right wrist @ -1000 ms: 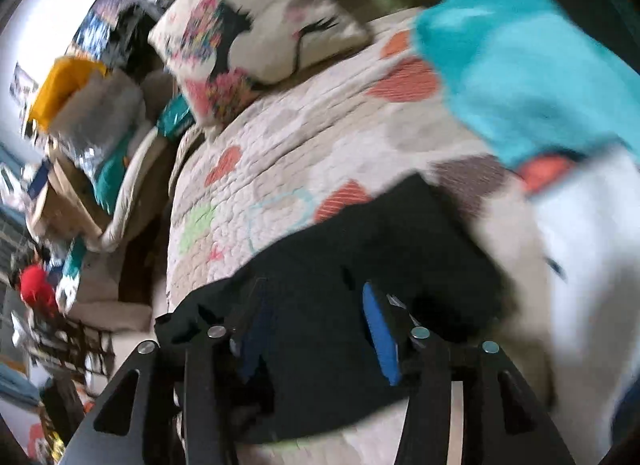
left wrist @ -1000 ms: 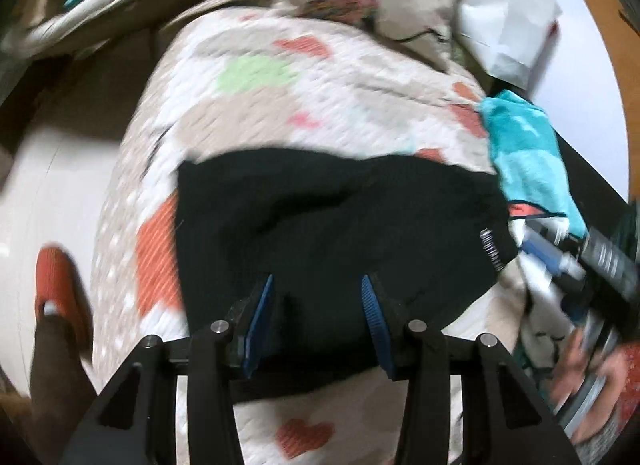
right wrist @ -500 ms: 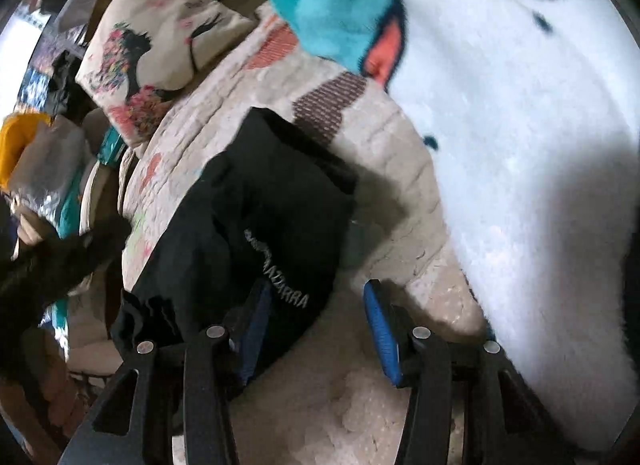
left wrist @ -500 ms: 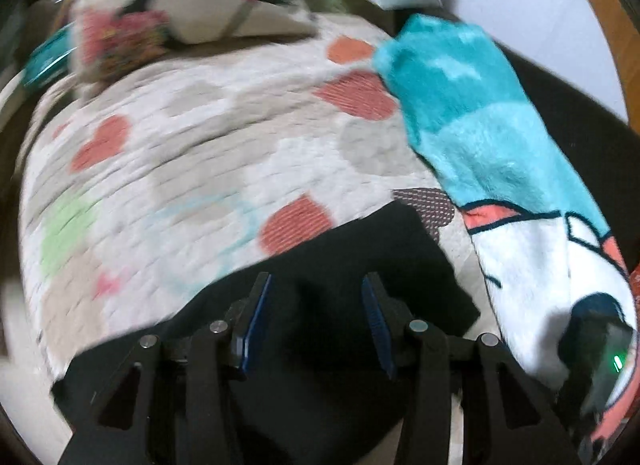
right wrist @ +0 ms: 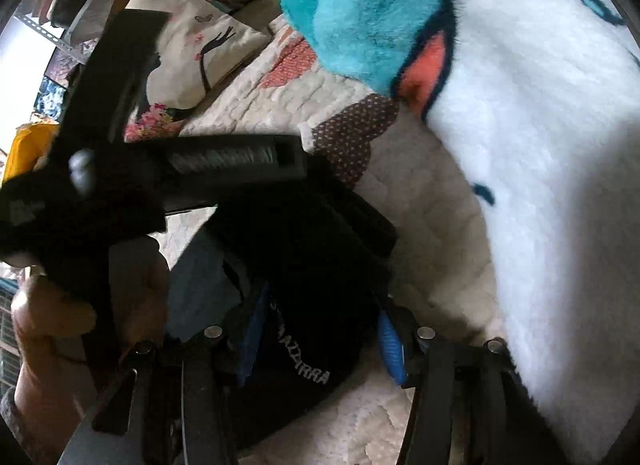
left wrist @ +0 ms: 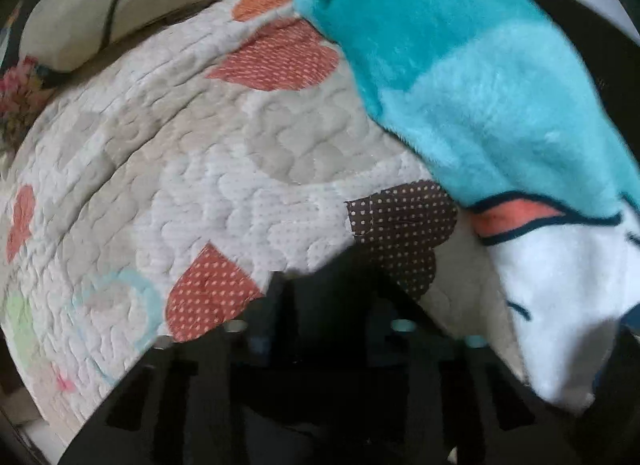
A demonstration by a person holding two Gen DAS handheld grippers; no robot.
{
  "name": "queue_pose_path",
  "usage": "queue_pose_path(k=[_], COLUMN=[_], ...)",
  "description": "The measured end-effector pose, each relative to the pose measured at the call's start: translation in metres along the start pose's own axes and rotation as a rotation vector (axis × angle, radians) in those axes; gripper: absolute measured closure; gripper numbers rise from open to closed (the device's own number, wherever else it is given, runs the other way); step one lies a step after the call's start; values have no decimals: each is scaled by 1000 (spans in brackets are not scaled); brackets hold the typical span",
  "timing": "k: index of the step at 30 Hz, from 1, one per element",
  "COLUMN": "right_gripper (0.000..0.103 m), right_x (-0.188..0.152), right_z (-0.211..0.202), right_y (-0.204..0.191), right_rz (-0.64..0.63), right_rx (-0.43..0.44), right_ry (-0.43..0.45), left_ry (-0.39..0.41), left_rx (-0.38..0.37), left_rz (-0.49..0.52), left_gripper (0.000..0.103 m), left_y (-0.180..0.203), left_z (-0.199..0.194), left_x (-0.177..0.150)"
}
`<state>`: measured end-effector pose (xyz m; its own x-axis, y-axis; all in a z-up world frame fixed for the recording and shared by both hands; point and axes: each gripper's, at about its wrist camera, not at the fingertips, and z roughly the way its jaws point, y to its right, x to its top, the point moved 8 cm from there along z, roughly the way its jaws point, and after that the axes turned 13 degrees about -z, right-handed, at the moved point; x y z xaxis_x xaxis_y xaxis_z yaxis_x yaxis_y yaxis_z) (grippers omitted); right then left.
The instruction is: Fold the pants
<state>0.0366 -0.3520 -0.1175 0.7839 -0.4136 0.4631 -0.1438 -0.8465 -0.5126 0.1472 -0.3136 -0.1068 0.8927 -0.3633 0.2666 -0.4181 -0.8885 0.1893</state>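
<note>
The black pants (right wrist: 316,273) lie bunched on the quilted bedspread (left wrist: 224,169), with white lettering on the waistband (right wrist: 310,371). In the right wrist view my right gripper (right wrist: 320,337) is open, its blue pads on either side of the waistband. My left gripper (right wrist: 240,165) reaches in from the left over the pants, held by a hand (right wrist: 80,313). In the left wrist view the left gripper (left wrist: 328,305) is dark against a corner of the pants (left wrist: 332,285); its jaws stand apart with the fabric between them.
A fluffy teal and white blanket (left wrist: 500,113) lies along the right side of the bed. A patterned pillow (left wrist: 100,5) sits at the far left. In the right wrist view shelves and a yellow item (right wrist: 28,149) stand beyond the bed's left side.
Both grippers have moved forward and lower toward the pants' right end. The left gripper has come into the right wrist view, over the pants. The pants' corner now fills the space between the left fingers.
</note>
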Motion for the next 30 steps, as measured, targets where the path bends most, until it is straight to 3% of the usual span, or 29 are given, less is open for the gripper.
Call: queue_pose_path(k=[1,2,3,5,11,17,25,30], right_gripper=[70,76,77,79,80,80,80,80], right_x=[0,-1,0,4,10,-5,-59,-103], right_z=[1,2,0,-5,-32,-59,-44,-15], right_y=[-1,-1,-3,-11,-58,-139,-224,-259], right_rz=[15,27,37,16,-121,-419,-719,-881], right_rx=[29,47,64,78,126,144,202,211], right_ry=[-10,-19,-18,-7,51,91,-3,-90], left_ry=[3,11,27,53,154,242,312,323], left_rx=[-19,-33,-42,-45,-108,-152,-228,-247], left_rz=[-15,-27,-34,-35,-108,-224,-459,-592], left_gripper=[81,83,88,88,88,88,89,89], left_y=[-3,-5,-7,-11,-37,-98,-193,-243], left_z=[-5,-11,-21,-36,-104,-159,-182,-169], left_x=[0,-1,-3,-6,-18,-49,-118,-155])
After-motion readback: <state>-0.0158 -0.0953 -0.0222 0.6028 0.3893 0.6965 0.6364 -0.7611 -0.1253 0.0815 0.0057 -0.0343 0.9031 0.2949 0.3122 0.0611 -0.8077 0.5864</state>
